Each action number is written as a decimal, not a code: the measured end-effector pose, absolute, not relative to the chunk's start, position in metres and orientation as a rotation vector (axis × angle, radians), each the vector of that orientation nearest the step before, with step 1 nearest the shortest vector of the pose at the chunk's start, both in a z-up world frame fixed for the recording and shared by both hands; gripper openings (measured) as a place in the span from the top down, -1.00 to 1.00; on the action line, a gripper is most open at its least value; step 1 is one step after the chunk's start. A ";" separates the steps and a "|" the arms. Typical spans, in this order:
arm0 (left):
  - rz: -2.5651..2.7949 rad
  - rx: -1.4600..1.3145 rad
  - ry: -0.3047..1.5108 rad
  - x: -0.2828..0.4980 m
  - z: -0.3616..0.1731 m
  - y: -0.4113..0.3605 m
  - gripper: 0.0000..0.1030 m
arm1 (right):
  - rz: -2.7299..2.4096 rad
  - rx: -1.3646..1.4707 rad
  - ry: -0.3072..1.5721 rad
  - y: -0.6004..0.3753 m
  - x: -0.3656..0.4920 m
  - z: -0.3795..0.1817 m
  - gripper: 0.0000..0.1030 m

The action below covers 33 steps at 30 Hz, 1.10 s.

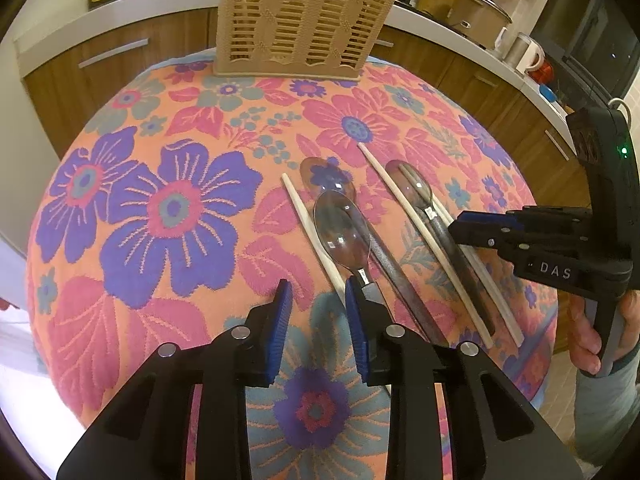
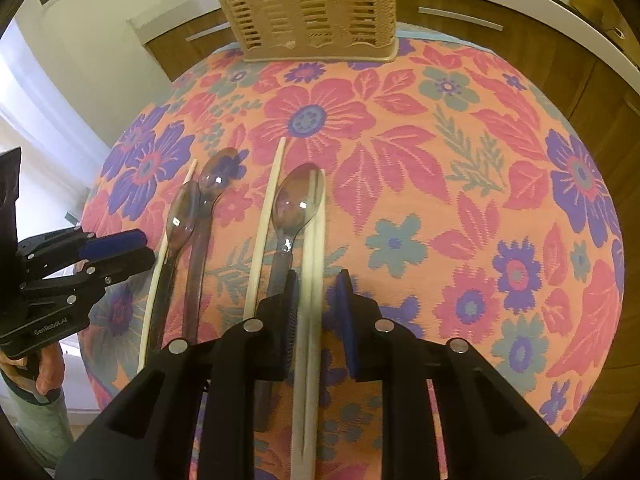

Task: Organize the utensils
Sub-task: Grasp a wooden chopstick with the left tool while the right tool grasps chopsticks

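Open right tongs [image 2: 318, 312] straddle chopstick [image 2: 310, 320].

Basket [image 2: 308, 4] at tabletop's [image 2: 480, 200] far edge. Three spoons [image 2: 298, 204] and chopsticks [image 2: 268, 220] lie side by side nearer, left of centre, bowls toward basket.

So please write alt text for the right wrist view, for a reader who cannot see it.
The open right claw hovers over a pair of white chopsticks on a flowered tablecloth, beside three spoons and two more chopsticks. A beige slotted basket stands at the table's far edge, and the left claw enters from the left side.
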State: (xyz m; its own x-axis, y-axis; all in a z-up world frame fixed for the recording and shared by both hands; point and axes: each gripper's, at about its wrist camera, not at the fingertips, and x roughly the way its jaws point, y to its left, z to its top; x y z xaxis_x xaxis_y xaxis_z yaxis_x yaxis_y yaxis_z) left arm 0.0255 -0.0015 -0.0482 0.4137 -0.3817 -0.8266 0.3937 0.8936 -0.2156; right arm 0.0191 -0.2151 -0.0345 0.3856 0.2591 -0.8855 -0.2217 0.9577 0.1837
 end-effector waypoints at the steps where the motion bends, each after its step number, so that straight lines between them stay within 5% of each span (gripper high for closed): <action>1: -0.487 0.015 1.036 0.026 -0.048 -0.002 0.50 | 0.302 0.024 1.135 -0.213 0.019 -0.034 0.67; 17: -0.432 0.204 1.086 0.034 -0.048 -0.034 0.44 | 0.274 -0.146 1.168 -0.197 0.025 -0.035 0.80; 19: -0.387 0.268 1.070 0.033 -0.049 -0.037 0.79 | 0.273 -0.134 1.167 -0.201 0.025 -0.035 0.81; 23: -0.380 0.257 1.063 0.032 -0.048 -0.029 0.91 | 0.241 -0.100 1.154 -0.216 0.024 -0.034 0.82; 33: -0.358 0.093 1.081 0.044 -0.048 0.009 0.92 | 0.228 -0.049 1.175 -0.234 0.030 -0.040 0.81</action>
